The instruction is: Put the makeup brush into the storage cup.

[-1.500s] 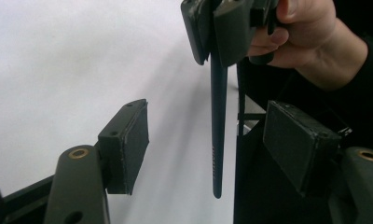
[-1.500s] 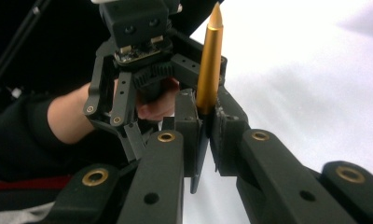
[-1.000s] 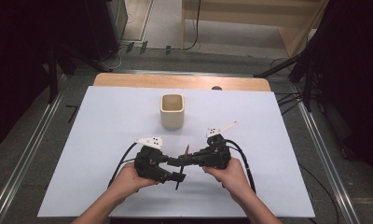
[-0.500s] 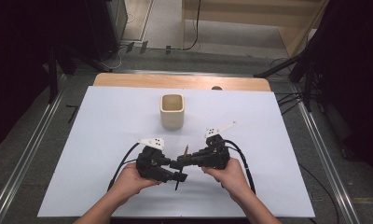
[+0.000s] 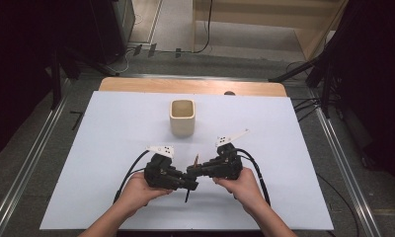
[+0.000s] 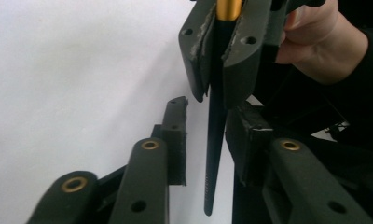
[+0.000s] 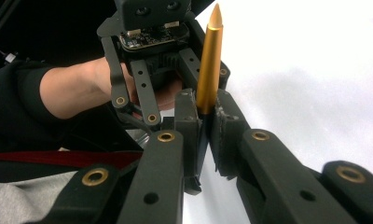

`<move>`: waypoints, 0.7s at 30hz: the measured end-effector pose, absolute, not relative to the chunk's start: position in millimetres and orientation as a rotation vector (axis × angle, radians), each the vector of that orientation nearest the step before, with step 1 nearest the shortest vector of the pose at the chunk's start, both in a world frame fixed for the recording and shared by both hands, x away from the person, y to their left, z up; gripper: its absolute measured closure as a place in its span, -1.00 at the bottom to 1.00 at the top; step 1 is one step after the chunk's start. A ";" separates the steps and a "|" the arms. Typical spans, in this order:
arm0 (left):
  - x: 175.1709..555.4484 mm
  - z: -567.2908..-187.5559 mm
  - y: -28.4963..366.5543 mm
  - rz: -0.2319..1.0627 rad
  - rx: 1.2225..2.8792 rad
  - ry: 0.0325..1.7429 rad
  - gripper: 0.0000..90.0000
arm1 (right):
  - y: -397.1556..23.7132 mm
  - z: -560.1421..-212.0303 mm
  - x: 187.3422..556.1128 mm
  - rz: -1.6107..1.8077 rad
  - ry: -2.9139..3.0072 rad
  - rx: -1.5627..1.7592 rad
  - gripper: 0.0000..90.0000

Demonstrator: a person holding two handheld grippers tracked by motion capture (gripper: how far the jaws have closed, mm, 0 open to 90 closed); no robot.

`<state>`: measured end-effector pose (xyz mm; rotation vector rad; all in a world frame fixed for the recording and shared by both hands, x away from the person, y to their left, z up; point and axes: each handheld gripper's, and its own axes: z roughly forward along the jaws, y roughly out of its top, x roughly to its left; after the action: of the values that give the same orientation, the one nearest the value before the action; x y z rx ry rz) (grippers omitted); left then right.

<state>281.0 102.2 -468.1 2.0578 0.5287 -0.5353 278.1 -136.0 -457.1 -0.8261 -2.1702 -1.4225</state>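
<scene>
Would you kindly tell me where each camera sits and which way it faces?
High view: above the person's side, looking forward and down on the white table, the beige square cup and both hands.
Left gripper view: on the left gripper, whose jaws have just been closing around the thin black-and-gold brush; a hand behind.
Right gripper view: on the right gripper, clamped on the brush; the other hand beyond.
Shared: the brush.

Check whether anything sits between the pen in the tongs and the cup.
Nothing visible does. The pen, clamped in the right tongs, faces bare white tabletop up to the cup.
</scene>
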 end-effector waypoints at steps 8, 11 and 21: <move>282.4 -466.9 103.4 -0.561 2.027 0.540 0.84 | -136.0 -457.2 278.1 -1.426 -2.171 -0.830 0.85; 282.3 -466.4 103.3 -0.568 2.020 0.548 0.86 | -136.5 -456.9 278.4 -1.427 -2.161 -0.837 0.85; 282.4 -465.6 103.0 -0.560 2.030 0.537 0.87 | -137.1 -456.8 278.7 -1.433 -2.157 -0.837 0.85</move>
<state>282.4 103.0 -465.6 2.0300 0.5372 -0.5601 278.7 -137.1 -456.8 -0.8366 -2.1569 -1.4328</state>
